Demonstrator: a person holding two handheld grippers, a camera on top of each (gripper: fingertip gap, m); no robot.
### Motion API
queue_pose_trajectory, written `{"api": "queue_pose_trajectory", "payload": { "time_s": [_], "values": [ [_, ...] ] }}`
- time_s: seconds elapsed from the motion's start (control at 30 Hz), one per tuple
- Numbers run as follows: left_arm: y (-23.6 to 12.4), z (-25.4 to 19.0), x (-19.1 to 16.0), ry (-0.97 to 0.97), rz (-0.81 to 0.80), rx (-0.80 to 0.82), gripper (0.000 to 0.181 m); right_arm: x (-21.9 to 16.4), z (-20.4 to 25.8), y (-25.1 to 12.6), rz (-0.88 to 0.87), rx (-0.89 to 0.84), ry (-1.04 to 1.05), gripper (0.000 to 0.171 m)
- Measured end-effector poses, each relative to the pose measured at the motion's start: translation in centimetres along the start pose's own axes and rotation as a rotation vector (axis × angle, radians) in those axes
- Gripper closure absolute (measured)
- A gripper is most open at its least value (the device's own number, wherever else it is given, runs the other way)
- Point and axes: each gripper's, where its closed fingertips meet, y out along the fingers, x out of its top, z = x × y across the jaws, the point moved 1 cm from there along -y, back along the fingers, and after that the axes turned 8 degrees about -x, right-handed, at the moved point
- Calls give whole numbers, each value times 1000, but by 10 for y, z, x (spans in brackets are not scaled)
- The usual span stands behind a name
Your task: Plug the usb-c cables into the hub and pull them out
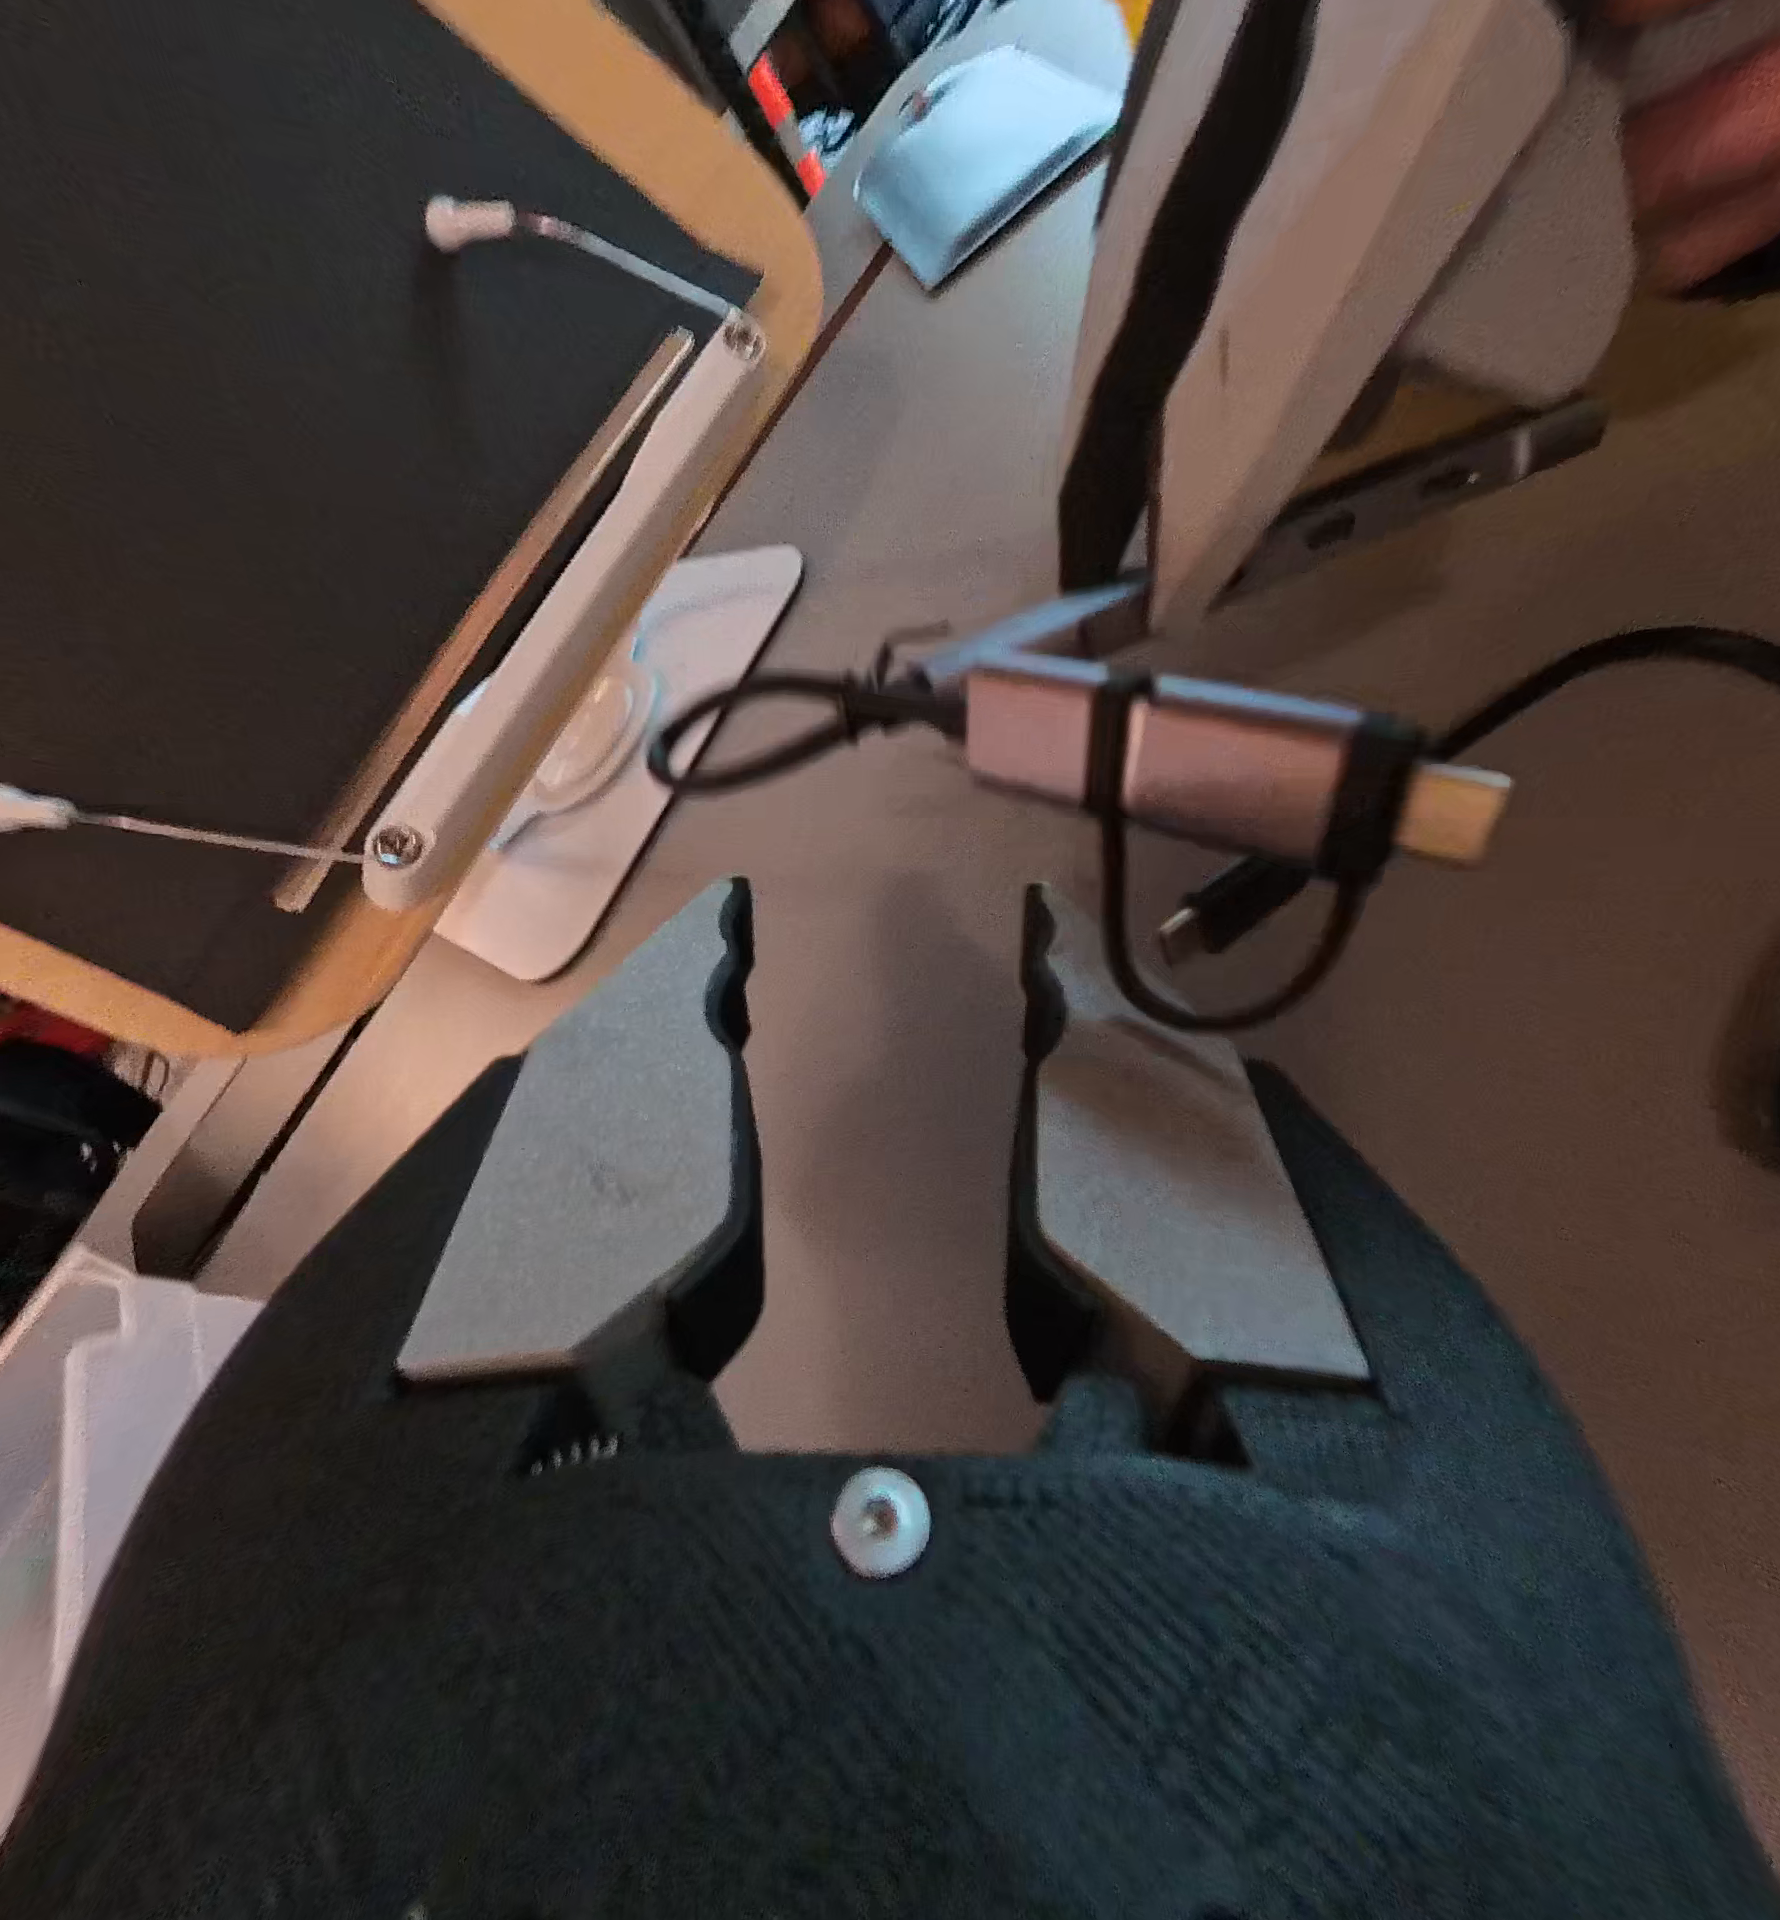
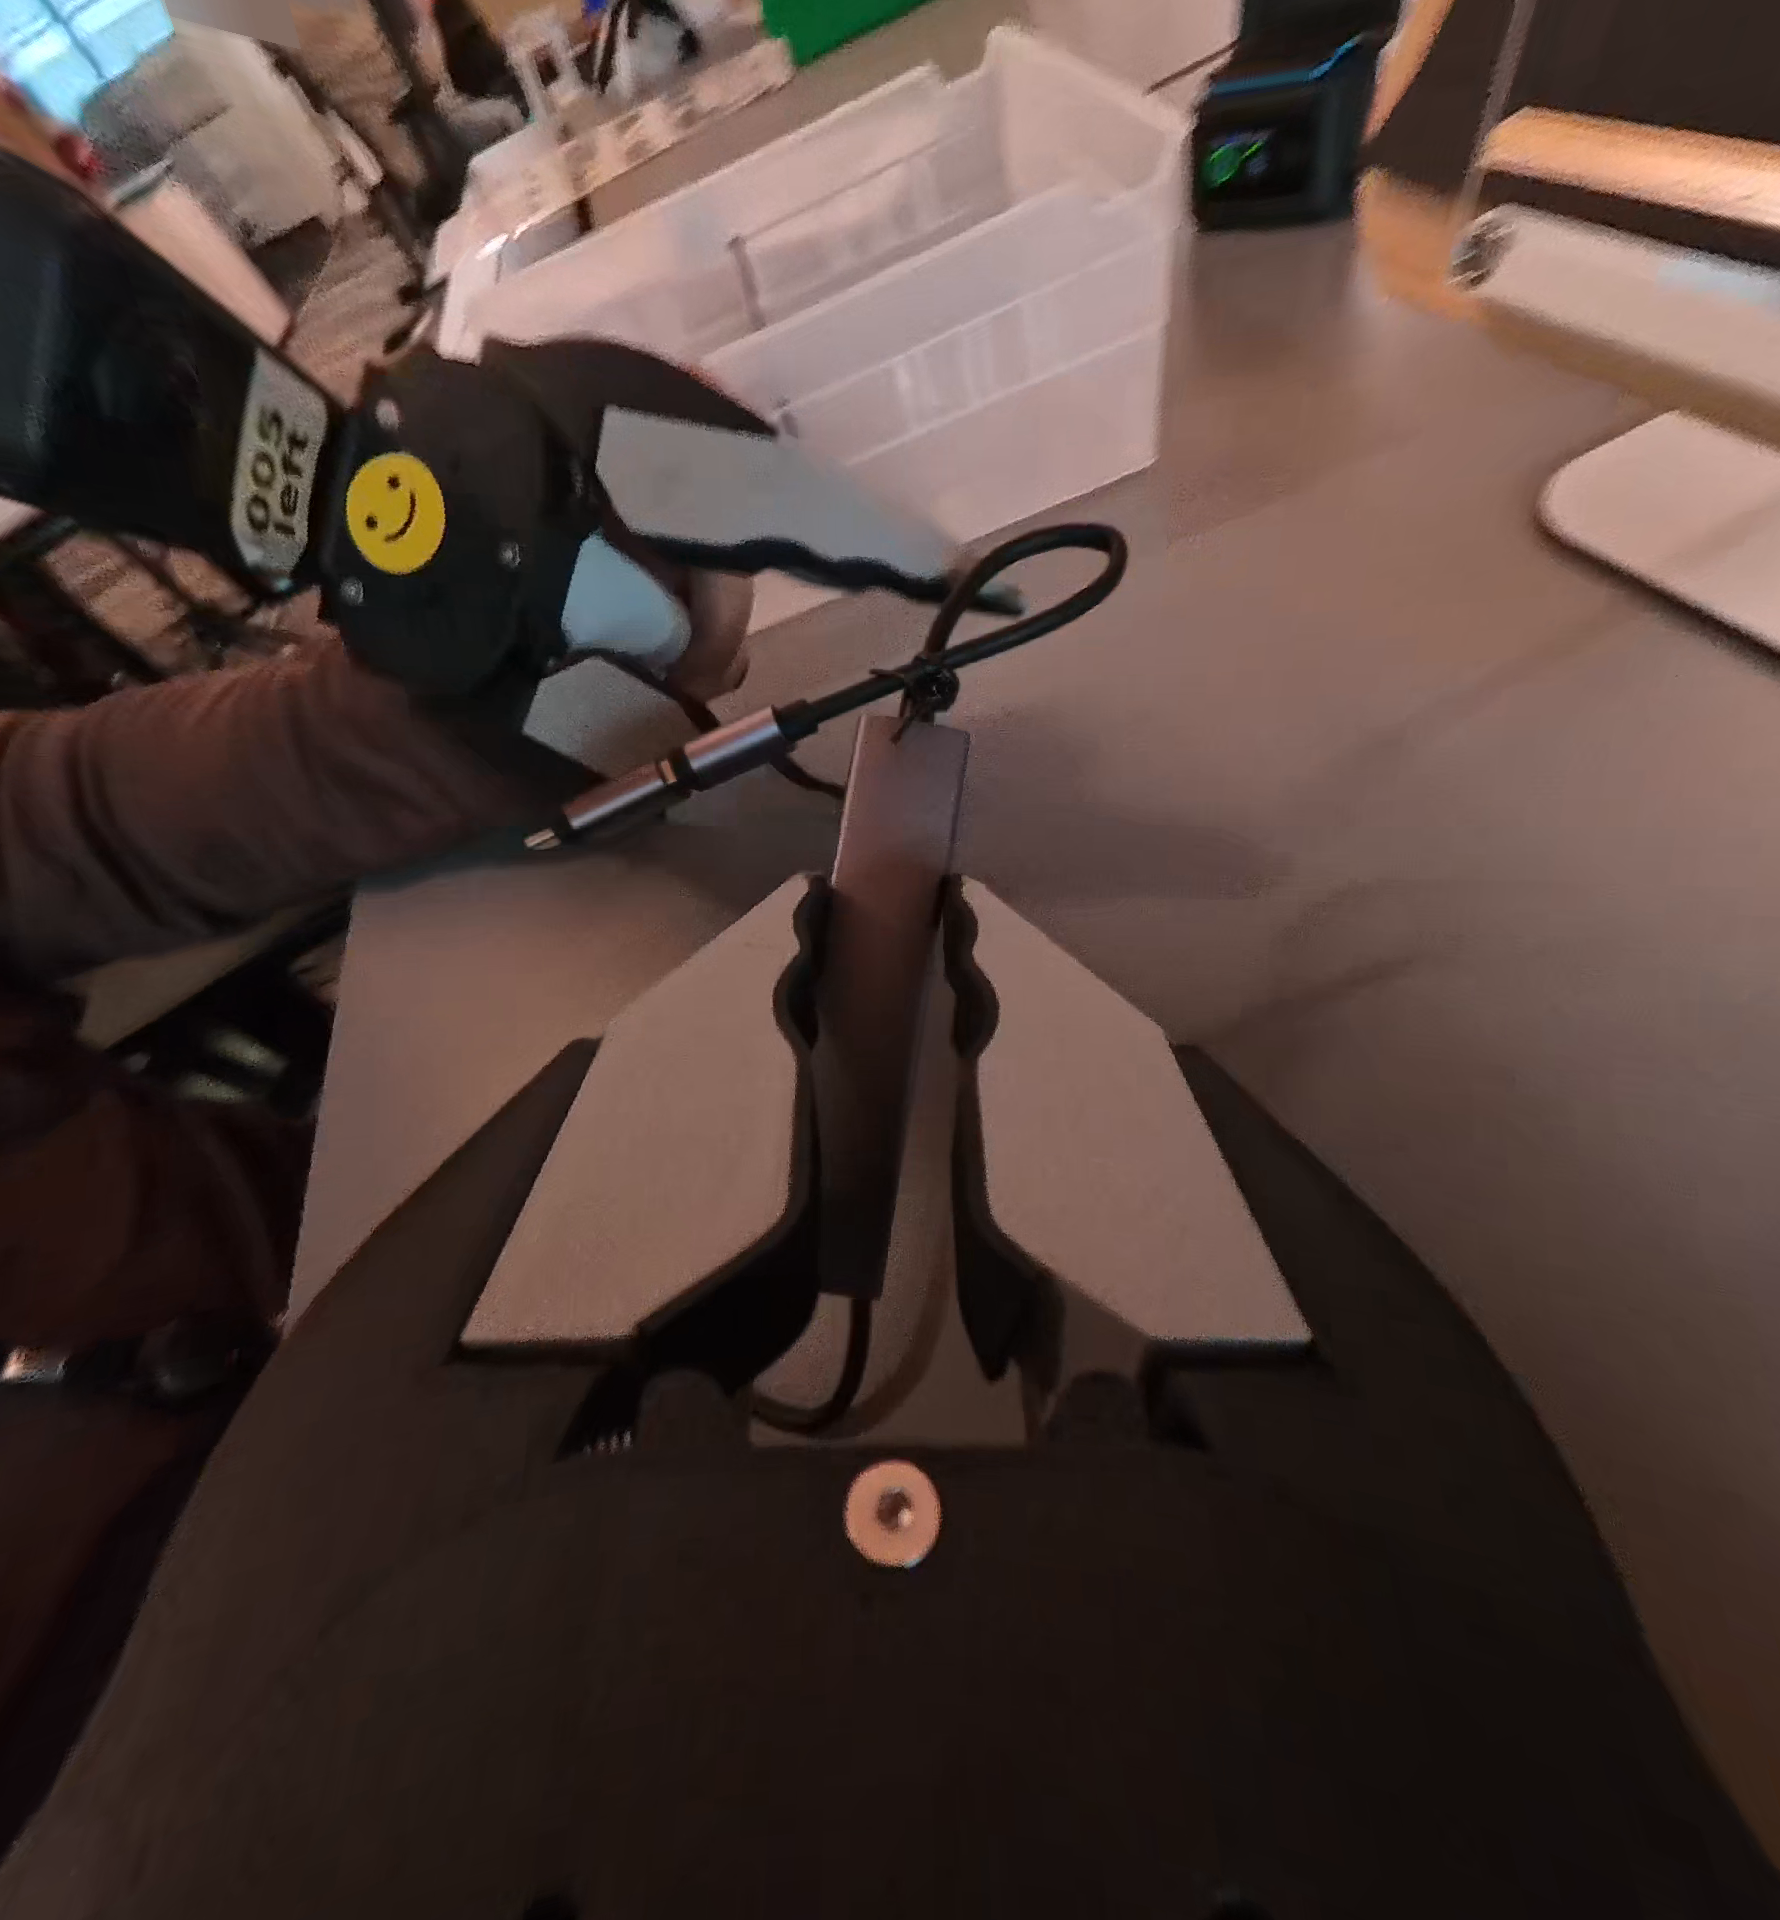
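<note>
My right gripper (image 2: 886,904) is shut on the slim grey hub (image 2: 901,810), which sticks out forward between its fingers above the desk. A short black cable loop (image 2: 1031,592), tied at the hub's far end, leads to a grey USB-C connector (image 2: 637,800) hanging free to the left. My left gripper (image 1: 886,935) is open and empty, just short of that connector (image 1: 1229,769) and below it. The hub (image 1: 1426,478) shows behind, between the right gripper's pale fingers (image 1: 1281,312). A second black plug (image 1: 1218,914) dangles under the connector.
A wood-framed monitor (image 1: 242,416) on a white stand base (image 1: 637,748) is to the left of my left gripper. Clear plastic bins (image 2: 917,312) and a small black device with a lit screen (image 2: 1270,145) stand at the back of the desk. A brown sleeve (image 2: 190,790) is at left. The left gripper's tips are roughly 6 cm from the right gripper's.
</note>
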Motion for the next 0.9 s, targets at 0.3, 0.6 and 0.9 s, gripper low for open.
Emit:
{"api": "queue_pose_trajectory", "payload": {
  "time_s": [0.3, 0.6, 0.9],
  "values": [
    [-23, -26, 33, 370, -165, 89, 133, -22, 21, 6, 128, 118, -38, 153],
    [-22, -39, 26, 540, -125, 109, 129, -38, 17, 13, 220, 110, -21, 153],
    [-10, -51, 6, 615, 38, 27, 170, -30, 21, 15, 175, 72, -96, 153]
  ]
}}
